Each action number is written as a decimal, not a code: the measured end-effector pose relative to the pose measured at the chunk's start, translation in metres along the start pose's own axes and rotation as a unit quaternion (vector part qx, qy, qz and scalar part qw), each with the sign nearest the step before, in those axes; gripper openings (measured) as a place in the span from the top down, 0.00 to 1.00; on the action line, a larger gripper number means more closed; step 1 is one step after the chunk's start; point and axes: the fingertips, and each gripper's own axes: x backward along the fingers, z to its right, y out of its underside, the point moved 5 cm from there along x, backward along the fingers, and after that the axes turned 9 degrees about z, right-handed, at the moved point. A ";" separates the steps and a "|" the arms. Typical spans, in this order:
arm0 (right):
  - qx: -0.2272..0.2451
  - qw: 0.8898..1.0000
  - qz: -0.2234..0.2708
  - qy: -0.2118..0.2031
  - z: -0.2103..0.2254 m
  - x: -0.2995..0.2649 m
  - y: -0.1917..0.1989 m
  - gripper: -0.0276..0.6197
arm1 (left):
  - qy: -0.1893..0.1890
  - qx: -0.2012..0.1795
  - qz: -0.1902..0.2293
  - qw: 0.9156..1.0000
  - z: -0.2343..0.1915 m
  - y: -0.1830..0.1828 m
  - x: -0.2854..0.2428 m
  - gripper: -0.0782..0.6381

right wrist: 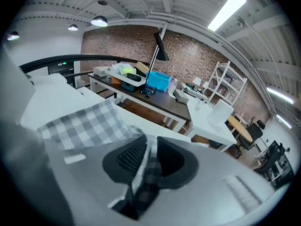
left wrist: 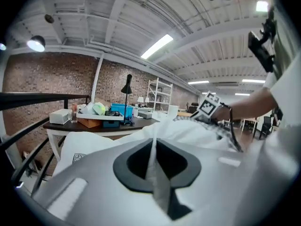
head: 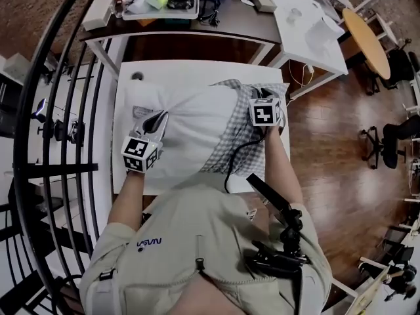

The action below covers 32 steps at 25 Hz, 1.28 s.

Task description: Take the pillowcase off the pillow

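Note:
A white pillow (head: 190, 136) lies on a white table (head: 128, 77). A grey-and-white checked pillowcase (head: 239, 126) covers only its right part, bunched there. My left gripper (head: 156, 118) is at the pillow's bare left side, shut on a fold of the white pillow fabric (left wrist: 153, 157). My right gripper (head: 261, 97) is at the pillow's right end, shut on a pinch of the checked pillowcase (right wrist: 143, 173). In the right gripper view the pillowcase (right wrist: 87, 121) spreads to the left, with the white pillow (right wrist: 44, 98) beyond it. The right gripper's marker cube (left wrist: 208, 106) shows in the left gripper view.
A dark desk (head: 230, 21) with a tray, boxes and a blue bin stands behind the table. A white table (head: 312, 35) and a round wooden table (head: 367, 41) stand to the right, with office chairs (head: 394, 140). A black railing (head: 62, 110) runs along the left.

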 end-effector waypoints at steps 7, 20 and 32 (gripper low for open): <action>-0.082 0.989 0.114 -0.039 -0.020 0.106 -0.014 0.76 | 0.033 -0.061 0.019 0.997 0.018 -0.032 0.009 0.65; -0.149 0.968 -0.085 -0.183 -0.172 0.198 0.125 0.66 | 0.166 -0.129 -0.158 0.965 0.140 0.065 0.025 0.50; -0.014 1.000 0.025 0.004 -0.103 0.211 0.071 0.92 | 0.113 -0.081 -0.034 0.990 0.098 -0.047 0.009 0.85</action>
